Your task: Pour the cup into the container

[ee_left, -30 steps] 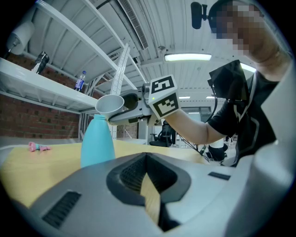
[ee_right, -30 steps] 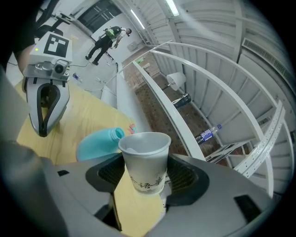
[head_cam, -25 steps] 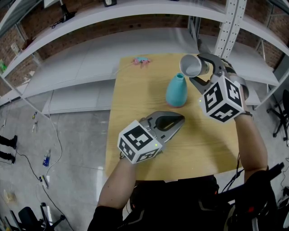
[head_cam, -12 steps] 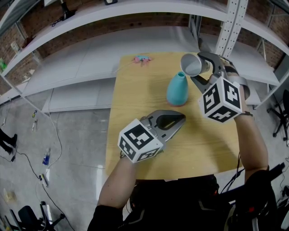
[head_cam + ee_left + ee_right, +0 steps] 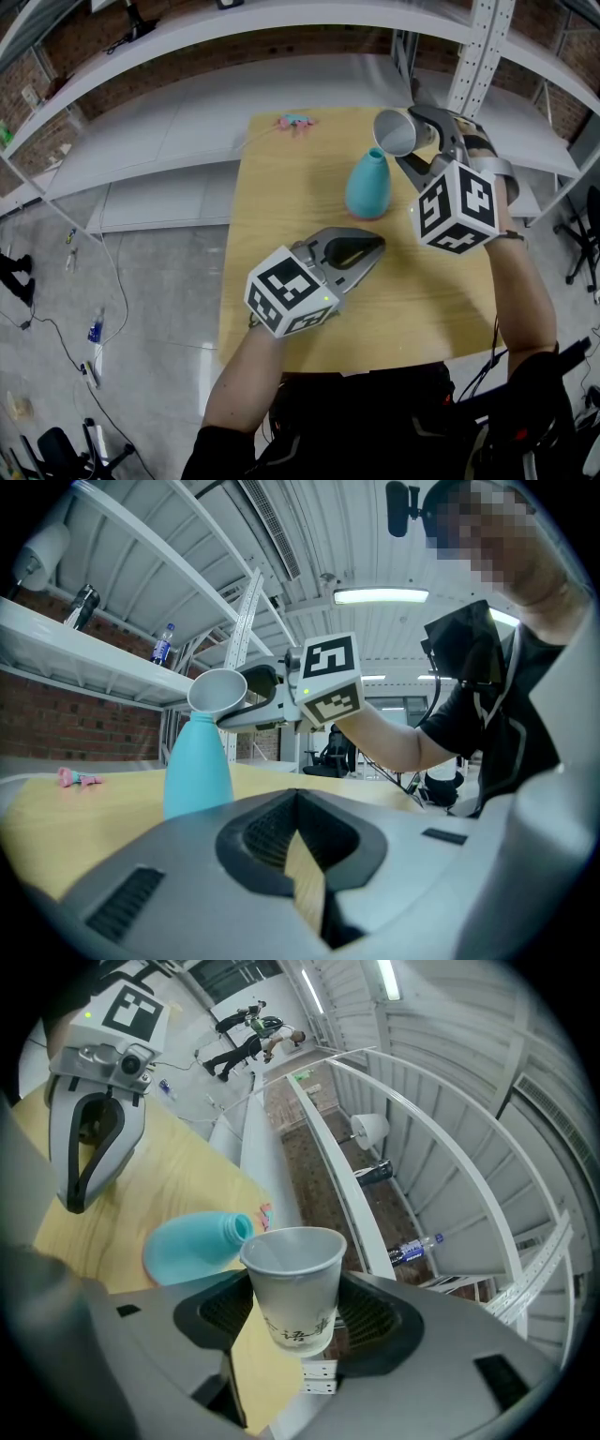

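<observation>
A teal narrow-necked vase [image 5: 367, 185] stands upright on the wooden table [image 5: 281, 206]. My right gripper [image 5: 412, 145] is shut on a white paper cup [image 5: 397, 134], tipped on its side with its rim just above and right of the vase's mouth. In the right gripper view the cup [image 5: 292, 1283] sits between the jaws, the vase [image 5: 192, 1244] just beyond it. My left gripper [image 5: 361, 251] hovers low over the table nearer to me, shut and holding nothing. The left gripper view shows the vase [image 5: 198, 766] with the cup [image 5: 217, 689] at its top.
A small pink-and-blue object [image 5: 294, 124] lies at the table's far edge. White metal shelving [image 5: 234, 37] runs behind the table, with an upright post [image 5: 480, 47] at the far right. Grey floor with cables lies to the left.
The right gripper and cup have edged slightly left toward the vase's mouth. The left gripper has stayed put.
</observation>
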Action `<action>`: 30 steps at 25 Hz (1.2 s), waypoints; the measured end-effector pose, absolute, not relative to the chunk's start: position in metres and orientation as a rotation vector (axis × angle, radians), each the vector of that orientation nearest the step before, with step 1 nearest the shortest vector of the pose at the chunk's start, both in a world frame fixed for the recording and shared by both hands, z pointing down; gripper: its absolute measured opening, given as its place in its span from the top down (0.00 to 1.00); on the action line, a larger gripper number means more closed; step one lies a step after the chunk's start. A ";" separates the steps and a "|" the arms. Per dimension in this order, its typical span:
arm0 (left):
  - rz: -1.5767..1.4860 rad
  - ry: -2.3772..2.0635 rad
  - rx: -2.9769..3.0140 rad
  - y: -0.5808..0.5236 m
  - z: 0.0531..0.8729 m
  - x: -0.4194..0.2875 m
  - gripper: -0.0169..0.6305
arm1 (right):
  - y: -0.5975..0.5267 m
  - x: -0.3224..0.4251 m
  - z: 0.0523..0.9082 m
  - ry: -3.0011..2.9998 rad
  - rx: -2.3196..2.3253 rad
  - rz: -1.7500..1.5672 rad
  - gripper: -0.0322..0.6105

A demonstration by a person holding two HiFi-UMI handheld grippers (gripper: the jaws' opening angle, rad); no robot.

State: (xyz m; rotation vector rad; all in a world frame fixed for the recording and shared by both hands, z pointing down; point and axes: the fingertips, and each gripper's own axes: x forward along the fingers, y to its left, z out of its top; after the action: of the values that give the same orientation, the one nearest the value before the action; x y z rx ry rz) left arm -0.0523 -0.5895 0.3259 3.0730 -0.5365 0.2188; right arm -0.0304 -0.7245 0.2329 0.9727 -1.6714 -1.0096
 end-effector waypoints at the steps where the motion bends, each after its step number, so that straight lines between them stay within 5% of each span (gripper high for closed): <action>1: 0.219 -0.536 3.073 -0.589 0.326 -0.052 0.99 | -0.724 -0.031 0.233 -1.668 0.970 -1.014 0.50; 30: 0.218 -0.536 3.074 -0.589 0.326 -0.052 0.99 | -0.723 -0.036 0.233 -1.616 0.949 -1.083 0.50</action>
State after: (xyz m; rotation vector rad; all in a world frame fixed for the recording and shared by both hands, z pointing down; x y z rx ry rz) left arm -0.0521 -0.5894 0.3258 3.0736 -0.5362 0.2177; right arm -0.0358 -0.7232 0.2327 0.9486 -1.6155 -1.0825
